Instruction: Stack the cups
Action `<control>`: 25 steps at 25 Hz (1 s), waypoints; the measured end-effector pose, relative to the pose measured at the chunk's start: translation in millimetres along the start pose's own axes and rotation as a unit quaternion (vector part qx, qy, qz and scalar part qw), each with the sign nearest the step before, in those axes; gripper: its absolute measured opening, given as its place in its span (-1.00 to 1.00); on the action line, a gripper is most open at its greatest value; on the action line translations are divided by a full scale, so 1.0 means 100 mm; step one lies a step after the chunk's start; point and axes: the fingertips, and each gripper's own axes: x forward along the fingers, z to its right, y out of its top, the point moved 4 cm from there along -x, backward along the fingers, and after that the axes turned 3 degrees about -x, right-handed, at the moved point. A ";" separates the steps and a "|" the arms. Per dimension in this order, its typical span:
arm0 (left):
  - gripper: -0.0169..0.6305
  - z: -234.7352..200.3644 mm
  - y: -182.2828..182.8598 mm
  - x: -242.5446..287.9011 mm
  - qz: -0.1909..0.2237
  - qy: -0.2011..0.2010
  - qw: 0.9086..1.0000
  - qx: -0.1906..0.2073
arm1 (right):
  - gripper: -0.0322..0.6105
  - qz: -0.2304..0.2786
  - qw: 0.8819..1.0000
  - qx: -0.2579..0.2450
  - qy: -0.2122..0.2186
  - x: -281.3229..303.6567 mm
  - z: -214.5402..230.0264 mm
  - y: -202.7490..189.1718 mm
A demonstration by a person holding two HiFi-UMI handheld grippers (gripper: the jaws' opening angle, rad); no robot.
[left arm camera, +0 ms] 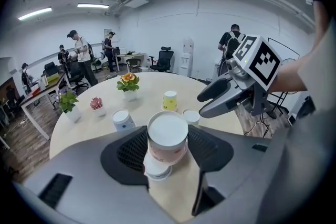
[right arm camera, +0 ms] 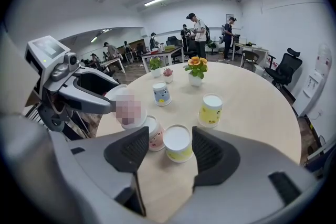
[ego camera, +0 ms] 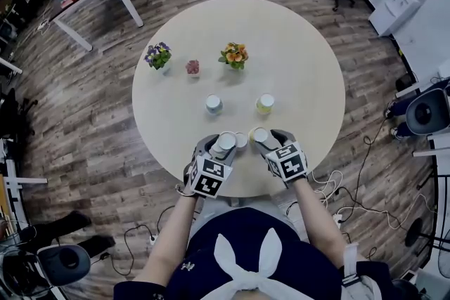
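Five paper cups, all tapered, mouth down, flat white bases up. One pinkish cup (left arm camera: pixel 167 131) is clamped in my left gripper (left arm camera: pixel 169 150), lifted just over a second pink cup (left arm camera: pixel 156 170), its long axis near upright. My right gripper (right arm camera: pixel 170 150) is spread around a near yellow cup (right arm camera: pixel 177 143) on the round pale table (ego camera: pixel 309 67), pads not pressing. A blue cup (ego camera: pixel 214 104) and a far yellow cup (ego camera: pixel 265 103) stand farther out, before three potted plants: purple-flowered plant (ego camera: pixel 159 55), pink plant (ego camera: pixel 193 67), orange-flowered plant (ego camera: pixel 234 55)
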 end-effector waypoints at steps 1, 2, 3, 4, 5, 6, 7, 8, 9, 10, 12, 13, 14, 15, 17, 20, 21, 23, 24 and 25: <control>-0.18 0.00 0.00 0.00 -0.001 -0.001 1.000 0.000 | -0.08 0.000 1.000 0.000 0.001 -0.01 0.00 0.00; -0.18 0.01 0.00 0.01 -0.002 -0.001 1.000 0.001 | -0.08 0.000 1.000 0.000 0.002 -0.01 0.00 -0.01; -0.18 0.01 0.01 0.01 -0.002 -0.001 1.000 0.001 | -0.08 0.000 1.000 -0.001 0.002 -0.02 0.00 -0.01; -0.18 0.02 0.01 0.02 -0.002 -0.001 1.000 0.001 | -0.08 0.001 1.000 -0.001 0.003 -0.03 0.00 -0.01; -0.18 0.02 0.02 0.02 -0.001 -0.002 1.000 0.002 | -0.08 0.001 1.000 -0.001 0.004 -0.03 0.00 -0.01; -0.18 0.02 0.02 0.03 0.000 -0.002 1.000 0.002 | -0.09 0.001 1.000 -0.002 0.004 -0.03 0.00 -0.01; -0.18 0.02 0.03 0.03 0.000 -0.002 1.000 0.002 | -0.09 0.001 1.000 -0.002 0.005 -0.04 0.00 -0.01; -0.18 0.02 0.03 0.03 0.000 -0.002 1.000 0.003 | -0.08 0.001 1.000 -0.002 0.005 -0.04 0.00 -0.01; -0.18 0.02 0.04 0.03 0.001 -0.002 1.000 0.003 | -0.09 0.001 1.000 -0.002 0.005 -0.04 0.00 -0.01; -0.18 0.02 0.04 0.04 0.001 -0.002 1.000 0.003 | -0.09 0.001 1.000 -0.003 0.005 -0.04 0.00 -0.01; -0.18 0.01 0.05 0.04 0.001 -0.002 1.000 0.003 | -0.09 0.000 1.000 -0.003 0.006 -0.05 0.00 -0.01; -0.18 0.01 0.04 0.04 0.001 -0.002 1.000 0.002 | -0.09 0.000 1.000 -0.003 0.006 -0.05 0.00 -0.01; -0.18 0.00 0.04 0.04 0.001 -0.003 1.000 0.002 | -0.09 0.000 1.000 -0.003 0.007 -0.05 0.00 -0.02; -0.18 0.00 0.04 0.05 0.000 -0.004 1.000 0.002 | -0.09 -0.001 1.000 -0.003 0.007 -0.04 0.00 -0.02; -0.18 0.01 0.03 0.05 0.001 -0.007 1.000 0.003 | -0.09 -0.002 1.000 -0.003 0.008 -0.04 0.00 -0.04; -0.18 0.03 0.03 0.05 0.002 -0.014 1.000 0.003 | -0.09 -0.003 1.000 -0.003 0.010 -0.04 0.01 -0.04; -0.18 0.03 0.03 0.05 0.001 -0.017 1.000 0.002 | -0.09 -0.002 1.000 -0.003 0.011 -0.04 0.01 -0.03; -0.18 0.04 0.03 0.03 0.000 -0.023 1.000 0.001 | -0.09 -0.001 1.000 -0.003 0.011 -0.04 0.01 -0.01; -0.15 0.04 0.03 0.02 0.001 -0.026 1.000 0.002 | -0.09 0.000 1.000 -0.003 0.011 -0.04 0.01 0.00; -0.13 0.04 0.04 0.00 0.003 -0.030 1.000 0.003 | -0.09 0.002 1.000 -0.003 0.011 -0.04 0.01 0.01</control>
